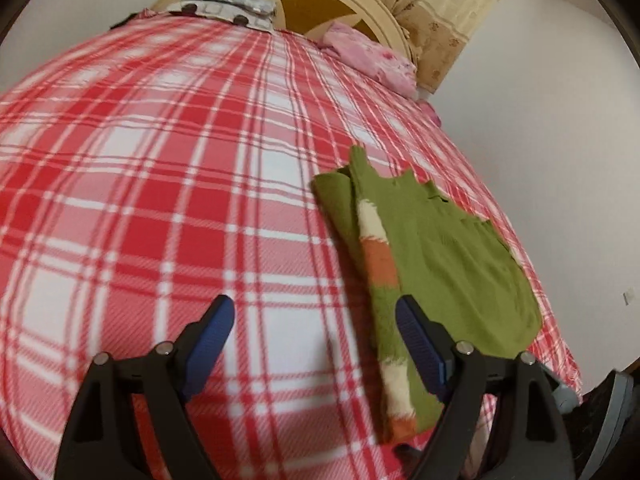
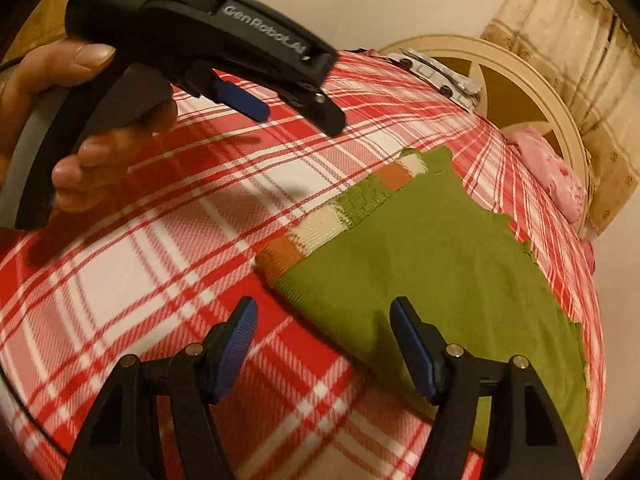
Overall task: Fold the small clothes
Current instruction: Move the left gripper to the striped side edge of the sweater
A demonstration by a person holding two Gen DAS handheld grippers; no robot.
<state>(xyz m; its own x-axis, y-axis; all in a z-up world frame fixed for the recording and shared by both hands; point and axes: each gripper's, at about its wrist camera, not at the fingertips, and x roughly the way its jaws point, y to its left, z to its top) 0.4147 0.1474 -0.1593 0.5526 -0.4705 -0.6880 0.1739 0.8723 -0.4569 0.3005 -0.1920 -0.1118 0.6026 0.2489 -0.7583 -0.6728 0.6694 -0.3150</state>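
Left wrist view: my left gripper [image 1: 316, 332] hangs above the plaid bedspread [image 1: 160, 200], jaws wide and empty, with the green garment [image 1: 440, 248] just beside its right finger. Right wrist view: my right gripper [image 2: 324, 340] is likewise spread apart with nothing between its pads, poised over the near corner of the garment, which lies flat and already doubled over, a striped edge showing along one side.

Risk, as I judge it: the garment sits near the side edge of the bed, so a careless tug could drag it off. A pinch that catches only the top layer would undo the fold, and one that goes too deep could gather the bedspread too.

Surroundings: a pink cloth [image 1: 372, 56] and a patterned pillow [image 1: 228, 8] rest by the headboard [image 1: 340, 4], well apart. Nothing blocks the garment; only my left gripper [image 2: 248, 104] hangs nearby.
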